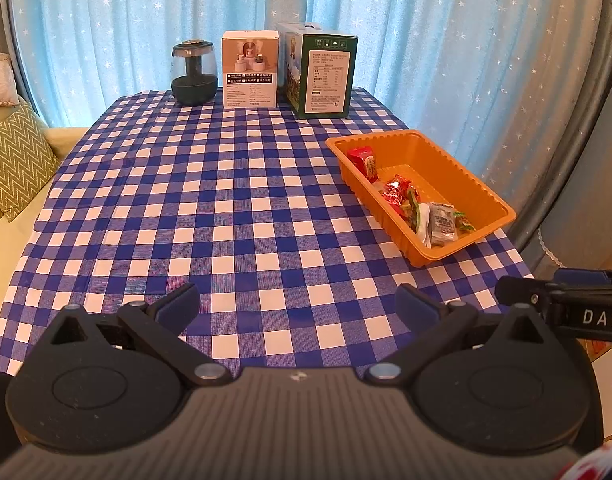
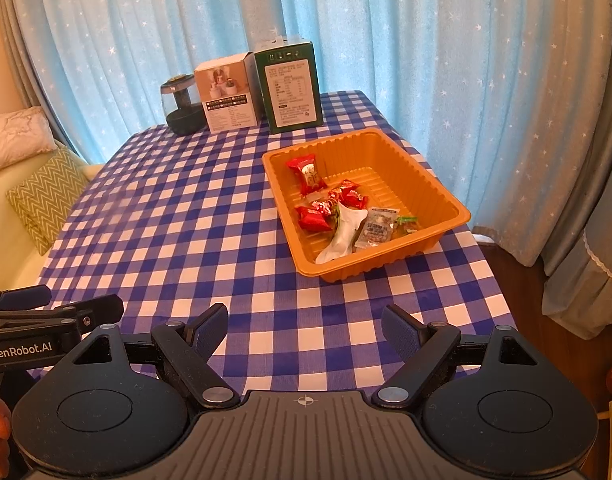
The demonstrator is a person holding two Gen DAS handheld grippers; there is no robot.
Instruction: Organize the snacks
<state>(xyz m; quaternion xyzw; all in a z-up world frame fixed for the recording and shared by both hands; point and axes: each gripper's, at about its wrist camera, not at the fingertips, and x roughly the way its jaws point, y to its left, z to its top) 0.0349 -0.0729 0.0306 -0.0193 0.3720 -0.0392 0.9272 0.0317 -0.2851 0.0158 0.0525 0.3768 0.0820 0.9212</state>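
While every wrapped snack (image 2: 339, 208) already lies inside the ribbed orange plastic tray (image 2: 445, 196), suggesting the sorting is done, the left gripper (image 1: 302, 304) and right gripper (image 2: 306, 326) hover short of that tray, jaws apart and empty, over the blue-and-white checked tablecloth (image 1: 226, 216).

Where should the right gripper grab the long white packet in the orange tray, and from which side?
Probably the packet's flared upper end, coming from above with the right gripper, now open. The packet lies flat and slanted; its lower end sits against the orange tray's near wall, and a grey sachet crowds its right side, so the upper end looks freest.
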